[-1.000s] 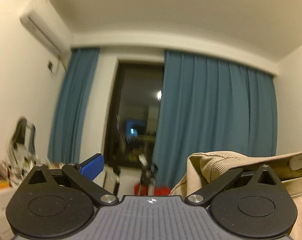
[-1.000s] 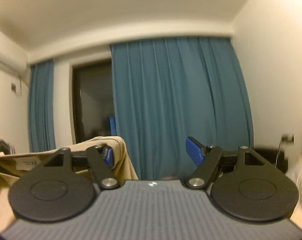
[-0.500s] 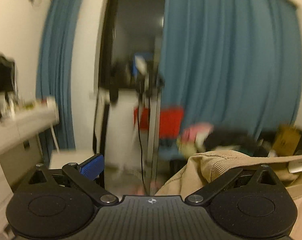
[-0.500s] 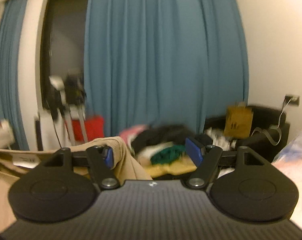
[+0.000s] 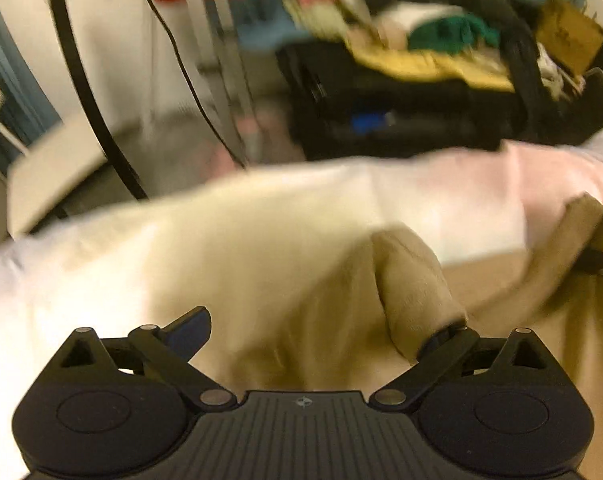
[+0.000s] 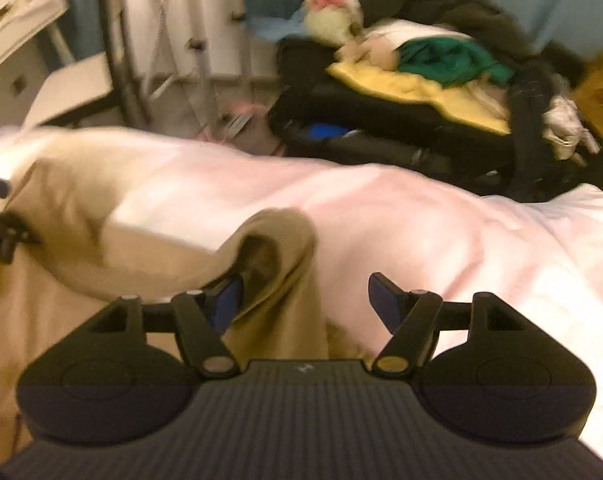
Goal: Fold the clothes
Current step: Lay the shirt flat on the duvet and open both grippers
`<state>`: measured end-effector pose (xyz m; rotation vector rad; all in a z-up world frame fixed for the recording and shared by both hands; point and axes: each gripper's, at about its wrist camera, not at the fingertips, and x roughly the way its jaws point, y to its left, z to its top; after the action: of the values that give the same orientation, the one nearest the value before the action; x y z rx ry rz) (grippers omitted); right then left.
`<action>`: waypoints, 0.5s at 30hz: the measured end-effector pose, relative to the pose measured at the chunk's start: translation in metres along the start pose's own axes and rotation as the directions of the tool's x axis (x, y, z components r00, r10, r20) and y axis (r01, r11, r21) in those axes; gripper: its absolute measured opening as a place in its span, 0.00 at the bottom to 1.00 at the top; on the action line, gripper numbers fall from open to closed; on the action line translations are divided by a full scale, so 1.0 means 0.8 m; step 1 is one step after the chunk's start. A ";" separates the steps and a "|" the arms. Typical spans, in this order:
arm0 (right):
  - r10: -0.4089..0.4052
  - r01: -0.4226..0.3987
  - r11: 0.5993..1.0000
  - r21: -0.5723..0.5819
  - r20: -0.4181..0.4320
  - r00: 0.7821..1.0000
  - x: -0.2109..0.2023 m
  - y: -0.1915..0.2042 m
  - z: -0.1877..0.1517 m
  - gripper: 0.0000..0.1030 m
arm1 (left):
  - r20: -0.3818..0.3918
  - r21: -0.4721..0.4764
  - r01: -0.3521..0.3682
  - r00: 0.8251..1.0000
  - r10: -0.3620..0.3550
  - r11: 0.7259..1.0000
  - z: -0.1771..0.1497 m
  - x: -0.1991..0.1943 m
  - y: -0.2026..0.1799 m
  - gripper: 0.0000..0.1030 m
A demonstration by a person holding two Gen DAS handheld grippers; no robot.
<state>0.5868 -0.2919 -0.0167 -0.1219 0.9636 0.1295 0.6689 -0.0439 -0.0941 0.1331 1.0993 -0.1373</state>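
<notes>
Both cameras, aimed at curtains a second ago, are now looking down on a white bed [image 6: 441,216], where the tan garment [image 6: 277,240] is hanging draped over one finger of each spread hand-held gripper, left [image 5: 315,332] and right [image 6: 305,294], sagging blurred between them.

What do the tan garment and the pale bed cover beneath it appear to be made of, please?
The tan garment looks like a thick, matte woven cotton, perhaps corduroy: it holds stiff, rounded folds, though blur hides any ribbing. The pale bed cover seems a smooth, light cotton-type sheet with a faint sheen and soft, shallow creases.
</notes>
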 end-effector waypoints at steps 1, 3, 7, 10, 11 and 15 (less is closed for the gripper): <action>0.027 -0.027 1.000 0.013 0.022 0.999 -0.010 0.000 -0.002 0.69 | -0.014 -0.013 0.018 1.000 -0.018 1.000 0.001 -0.003 0.003 0.97; 0.078 -0.081 0.996 0.041 0.068 0.995 -0.030 0.001 -0.007 0.69 | -0.010 -0.030 0.042 0.999 -0.042 0.999 -0.001 -0.016 0.007 0.99; 0.111 -0.135 0.983 0.120 0.189 0.976 -0.079 0.016 -0.036 0.69 | 0.178 -0.037 0.043 0.983 -0.036 0.998 -0.040 -0.087 0.000 0.99; 0.057 -0.098 0.986 0.133 0.287 0.956 -0.120 0.039 -0.070 0.69 | 0.311 -0.047 0.049 0.950 -0.032 0.998 -0.091 -0.140 -0.009 1.00; 0.043 -0.091 0.987 0.136 0.322 0.946 -0.135 0.044 -0.085 0.69 | 0.350 -0.049 0.052 0.936 -0.032 0.997 -0.113 -0.160 -0.011 1.00; -0.002 -0.087 0.979 0.183 0.442 0.897 -0.203 0.070 -0.159 0.69 | 0.470 -0.055 0.042 0.882 -0.011 0.998 -0.204 -0.235 -0.017 1.00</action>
<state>0.3833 -0.2659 0.0429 0.1116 0.5195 0.0948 0.4392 -0.0205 -0.0001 0.0227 0.6170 -0.1494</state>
